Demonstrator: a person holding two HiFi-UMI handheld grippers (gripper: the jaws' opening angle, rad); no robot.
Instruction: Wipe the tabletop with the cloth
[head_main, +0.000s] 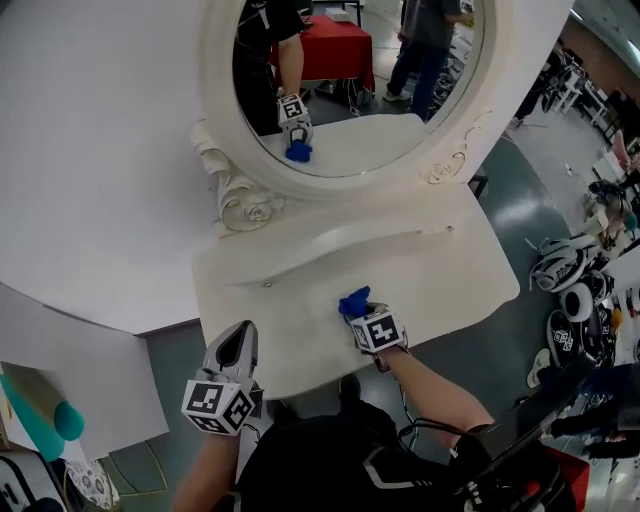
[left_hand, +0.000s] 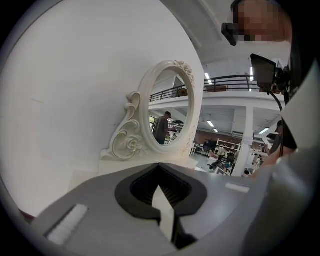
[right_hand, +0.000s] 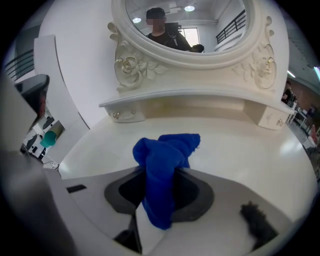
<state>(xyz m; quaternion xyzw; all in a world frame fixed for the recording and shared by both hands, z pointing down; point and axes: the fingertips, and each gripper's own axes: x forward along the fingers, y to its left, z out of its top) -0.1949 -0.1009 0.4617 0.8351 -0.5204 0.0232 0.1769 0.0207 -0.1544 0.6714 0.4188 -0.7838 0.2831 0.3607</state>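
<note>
Right gripper (head_main: 362, 318) clamped on the blue cloth (right_hand: 165, 165) — the bunch sticks out past the jaws and lies on the white tabletop (head_main: 450, 275), near the front edge, about mid-width. Bare top runs to either side and back to the low shelf (head_main: 330, 248) under the mirror (head_main: 360, 90). Left gripper (head_main: 236, 347) — jaws together, empty, at the top's front-left corner.
</note>
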